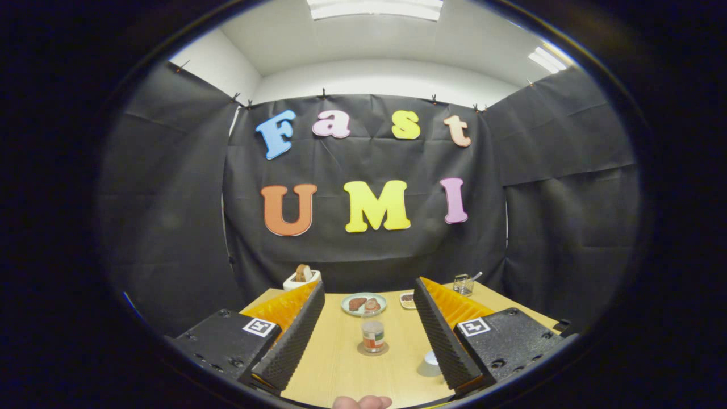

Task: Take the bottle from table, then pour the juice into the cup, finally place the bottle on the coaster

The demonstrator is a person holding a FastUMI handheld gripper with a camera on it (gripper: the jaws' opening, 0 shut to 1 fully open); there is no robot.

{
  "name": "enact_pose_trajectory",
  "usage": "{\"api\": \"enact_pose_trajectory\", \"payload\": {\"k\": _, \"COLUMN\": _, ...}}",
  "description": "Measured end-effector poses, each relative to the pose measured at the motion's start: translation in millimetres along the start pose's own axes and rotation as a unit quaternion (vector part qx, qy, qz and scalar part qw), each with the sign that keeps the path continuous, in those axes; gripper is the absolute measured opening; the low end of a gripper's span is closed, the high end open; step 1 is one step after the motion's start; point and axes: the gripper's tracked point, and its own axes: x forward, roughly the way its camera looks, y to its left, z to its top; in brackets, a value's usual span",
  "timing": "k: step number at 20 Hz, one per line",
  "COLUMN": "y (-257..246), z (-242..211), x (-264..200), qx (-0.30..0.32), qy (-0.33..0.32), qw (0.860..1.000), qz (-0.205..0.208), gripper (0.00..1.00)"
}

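A small clear bottle (372, 332) with a red-banded label and a little juice stands upright on a round brown coaster (360, 350) in the middle of the wooden table (335, 369). My gripper (369, 287) is open and held above the table, its fingers spread wide. The bottle shows between them, some way ahead and apart from both. A pale cup (429, 364) sits on the table right of the bottle, partly hidden behind the right finger.
Beyond the bottle lies a plate (363, 304) with brown food, and a small dish (406, 300) beside it. A white toaster (301, 278) stands back left, a glass jar with a spoon (464, 284) back right. A person's fingertip (362, 402) shows at the near table edge.
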Motion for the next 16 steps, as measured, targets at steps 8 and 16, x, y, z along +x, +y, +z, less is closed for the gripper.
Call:
{"api": "enact_pose_trajectory", "payload": {"k": 8, "y": 1, "z": 1, "x": 0, "qx": 0.006, "qy": -0.002, "qw": 1.0, "qz": 0.005, "gripper": 1.0}}
{"api": "enact_pose_trajectory", "payload": {"k": 16, "y": 9, "z": -1, "x": 0, "qx": -0.002, "qy": -0.001, "qw": 1.0, "qz": 0.009, "gripper": 1.0}}
